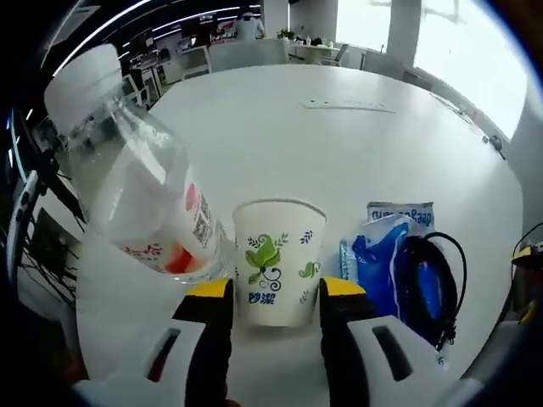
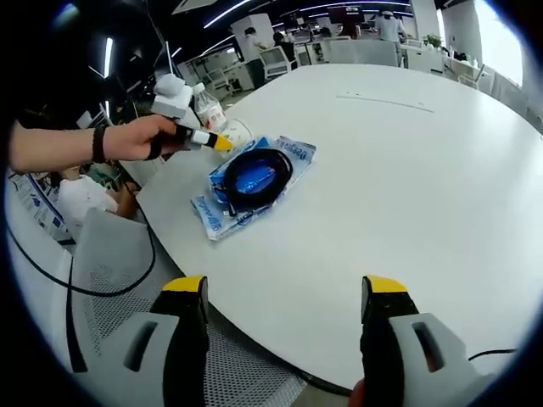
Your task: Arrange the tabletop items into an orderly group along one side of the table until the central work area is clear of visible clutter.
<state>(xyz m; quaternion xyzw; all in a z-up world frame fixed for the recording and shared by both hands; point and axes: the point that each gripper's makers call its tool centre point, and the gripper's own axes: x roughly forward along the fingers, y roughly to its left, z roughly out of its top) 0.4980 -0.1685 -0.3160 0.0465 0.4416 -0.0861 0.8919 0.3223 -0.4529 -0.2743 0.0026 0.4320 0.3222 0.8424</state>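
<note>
A white paper cup (image 1: 278, 259) with green leaf print stands near the table's edge between the yellow-tipped jaws of my left gripper (image 1: 276, 290), which press against its sides. Close on its left, a clear plastic water bottle (image 1: 140, 191) with a white cap leans in the view. On its right lies a blue packet (image 1: 382, 254) with a black cable coil (image 1: 428, 284) on top. In the right gripper view, a hand holds the left gripper (image 2: 222, 142) at the cup (image 2: 241, 131), beside the bottle (image 2: 206, 106) and packet (image 2: 254, 182). My right gripper (image 2: 284, 292) is open over the table edge, holding nothing.
The round white table (image 2: 407, 170) stretches wide and bare beyond the items, with a thin flat strip (image 1: 346, 105) lying far across it. A grey mesh chair (image 2: 110, 280) and a dark cable hang below the near edge. Office desks and chairs stand behind.
</note>
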